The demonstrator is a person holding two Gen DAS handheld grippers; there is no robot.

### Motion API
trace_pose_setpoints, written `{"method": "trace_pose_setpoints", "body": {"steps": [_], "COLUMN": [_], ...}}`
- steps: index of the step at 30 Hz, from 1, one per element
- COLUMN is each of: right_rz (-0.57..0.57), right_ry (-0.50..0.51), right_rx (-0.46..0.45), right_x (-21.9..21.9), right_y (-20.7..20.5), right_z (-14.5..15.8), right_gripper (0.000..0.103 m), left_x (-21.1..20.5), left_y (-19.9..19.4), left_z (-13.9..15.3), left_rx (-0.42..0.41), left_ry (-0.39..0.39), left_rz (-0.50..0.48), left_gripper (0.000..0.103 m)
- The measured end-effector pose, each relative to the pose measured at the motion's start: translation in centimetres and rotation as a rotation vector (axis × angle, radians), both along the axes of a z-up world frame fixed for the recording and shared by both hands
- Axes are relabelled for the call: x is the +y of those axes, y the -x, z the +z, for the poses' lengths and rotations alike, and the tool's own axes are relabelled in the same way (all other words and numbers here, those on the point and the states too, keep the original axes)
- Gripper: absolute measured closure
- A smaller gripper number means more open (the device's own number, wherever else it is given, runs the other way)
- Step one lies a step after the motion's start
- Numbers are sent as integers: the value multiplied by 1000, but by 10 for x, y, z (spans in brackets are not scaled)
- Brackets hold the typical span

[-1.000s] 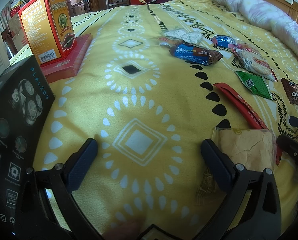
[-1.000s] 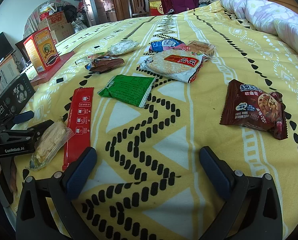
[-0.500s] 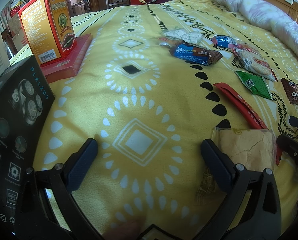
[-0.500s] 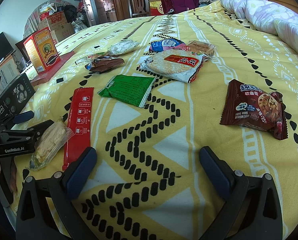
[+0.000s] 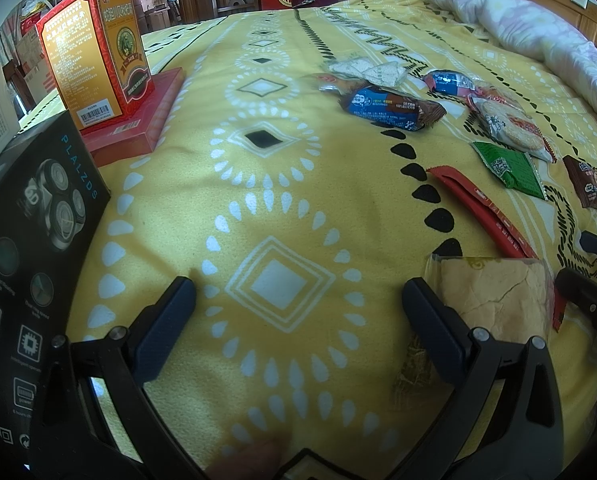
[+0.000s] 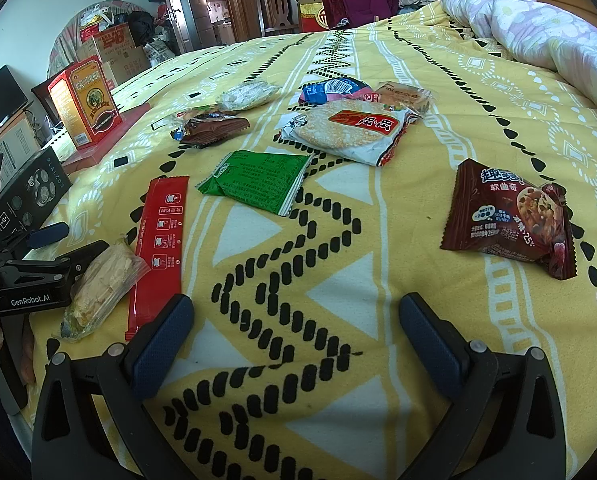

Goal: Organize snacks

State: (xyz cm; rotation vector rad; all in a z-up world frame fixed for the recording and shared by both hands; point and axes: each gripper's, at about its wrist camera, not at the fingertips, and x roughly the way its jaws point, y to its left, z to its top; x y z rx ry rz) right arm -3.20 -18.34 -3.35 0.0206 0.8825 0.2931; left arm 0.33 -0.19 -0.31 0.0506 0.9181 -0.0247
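Several snack packets lie on a yellow patterned bedspread (image 6: 438, 152). My left gripper (image 5: 298, 312) is open and empty, low over the bedspread; a clear-wrapped pastry (image 5: 494, 300) lies just right of its right finger. My right gripper (image 6: 294, 328) is open and empty. Ahead of it lie a long red sachet (image 6: 158, 240), a green packet (image 6: 258, 184), a rice cracker pack (image 6: 346, 130) and a brown cookie packet (image 6: 510, 216). The pastry (image 6: 102, 280) and the left gripper (image 6: 54, 256) show at the right wrist view's left edge.
A black shaver box (image 5: 22, 248) stands at the left by the bed edge. An orange-red carton (image 5: 98, 48) stands on a flat red box (image 5: 138, 120) behind it. A pink quilt (image 6: 538, 28) lies at the far right. More packets (image 5: 390, 106) lie further back.
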Motion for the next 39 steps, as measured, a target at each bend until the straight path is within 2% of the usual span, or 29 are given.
{"method": "trace_pose_setpoints", "body": {"steps": [28,32,33,34,37,39], "right_rz": [0,1,1,1,1,1], "right_ry": [16,13,12,7,8,5], "right_rx": [-5,-9,-10,0,1,4], "right_x": [1,2,3,2,3,2], "right_y": [1,2,2,2,2,2], "right_z": [1,1,1,1,1,1], "right_gripper": [0,0,0,0,0,0], "left_x": [2,7,8,8,2,-7], "left_y": [0,-9,-12,-18,-36,-55], "left_z": [3,9,11,16,24,27], "left_rx": [18,112,130,144,174,194], "left_ry": [6,64,90,157,252,284], "left_rz": [5,19,25,38,52,71], "left_gripper": [0,0,0,0,0,0]}}
